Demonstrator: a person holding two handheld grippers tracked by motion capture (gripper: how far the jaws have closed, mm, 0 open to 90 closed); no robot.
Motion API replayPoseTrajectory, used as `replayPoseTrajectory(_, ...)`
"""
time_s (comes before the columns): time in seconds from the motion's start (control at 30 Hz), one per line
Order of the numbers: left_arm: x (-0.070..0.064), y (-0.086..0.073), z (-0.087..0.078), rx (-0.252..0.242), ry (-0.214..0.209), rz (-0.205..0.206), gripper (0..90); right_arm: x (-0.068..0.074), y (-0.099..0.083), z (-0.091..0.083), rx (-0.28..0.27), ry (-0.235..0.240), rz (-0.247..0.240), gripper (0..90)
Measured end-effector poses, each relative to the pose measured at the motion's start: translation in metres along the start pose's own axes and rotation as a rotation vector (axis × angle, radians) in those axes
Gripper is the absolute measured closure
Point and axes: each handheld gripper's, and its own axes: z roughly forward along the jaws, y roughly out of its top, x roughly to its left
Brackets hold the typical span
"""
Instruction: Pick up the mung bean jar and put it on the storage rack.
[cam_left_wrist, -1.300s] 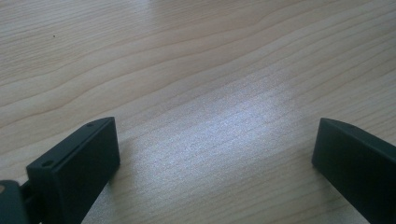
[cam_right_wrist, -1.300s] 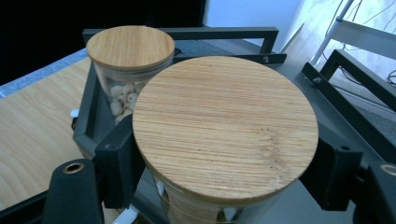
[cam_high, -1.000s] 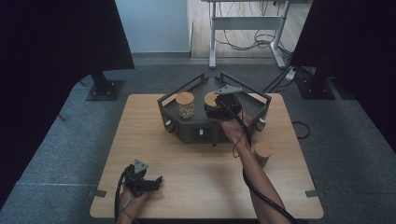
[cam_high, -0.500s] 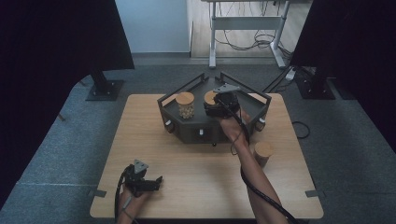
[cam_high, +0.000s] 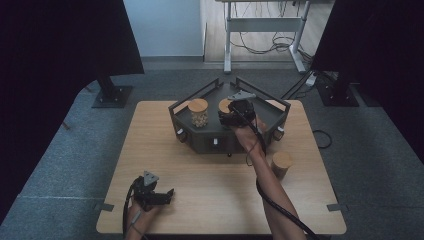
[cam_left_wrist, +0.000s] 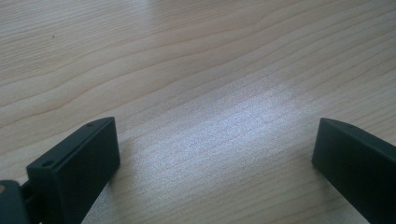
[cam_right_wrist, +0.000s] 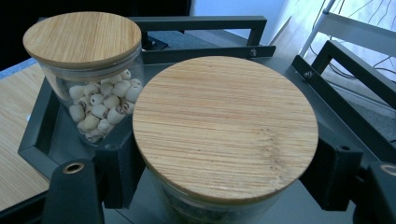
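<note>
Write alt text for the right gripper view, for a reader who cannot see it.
A glass jar with a round bamboo lid sits between the right gripper's two black jaws, on a dark grey tray with raised rails. Behind it to the left stands a second lidded jar of pale round seeds, with the wooden table at the far left.

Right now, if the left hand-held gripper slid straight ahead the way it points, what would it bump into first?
Probably nothing: the left hand-held gripper points low across bare wooden table, open, and the way looks free as far as its view shows.
</note>
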Motion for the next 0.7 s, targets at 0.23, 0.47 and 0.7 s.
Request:
replayPoseTrajectory(0.23, 0.0, 0.0, -0.0001, 0.001, -0.001, 0.002, 0.6, 0.0003, -0.0025, 0.0034, 0.007, 0.001, 0.0, 24.9)
replayPoseTrajectory(0.47, 0.0, 0.0, -0.0001, 0.001, -0.001, 0.002, 0.6, -0.0001, -0.0051, 0.0058, 0.015, 0.002, 0.002, 24.9)
replayPoseTrajectory(0.7, 0.0, 0.0, -0.0001, 0.001, -0.001, 0.002, 0.6, -0.0012, -0.0072, 0.0076, 0.015, 0.01, 0.008, 24.8)
